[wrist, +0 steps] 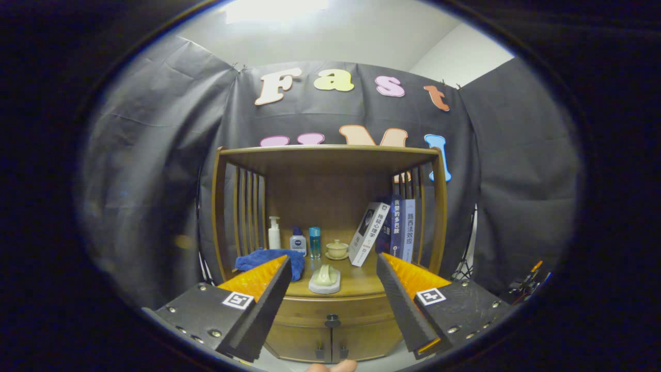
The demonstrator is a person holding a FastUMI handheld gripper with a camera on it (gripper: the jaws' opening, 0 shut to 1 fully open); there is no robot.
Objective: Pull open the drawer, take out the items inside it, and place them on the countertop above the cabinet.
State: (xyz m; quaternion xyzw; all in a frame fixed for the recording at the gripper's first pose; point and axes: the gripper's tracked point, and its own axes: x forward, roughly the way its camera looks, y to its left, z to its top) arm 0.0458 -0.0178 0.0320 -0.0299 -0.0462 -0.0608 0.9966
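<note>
A wooden cabinet stands ahead of me, its drawer (335,309) closed, with a small dark knob (332,320) at the front centre. The countertop (361,281) lies just above the drawer, under an open shelf frame. My gripper (333,302) is open, fingers spread wide, nothing between them; the drawer front and knob show in the gap, some way beyond the tips. The drawer's contents are hidden.
On the countertop: a blue cloth (268,261) at the left, a pale soap on a dish (325,279) in the middle, several small bottles (298,240), a lidded cup (336,249), leaning and upright books (384,232). Two cabinet doors (330,343) sit below the drawer. A fingertip (330,367) shows below.
</note>
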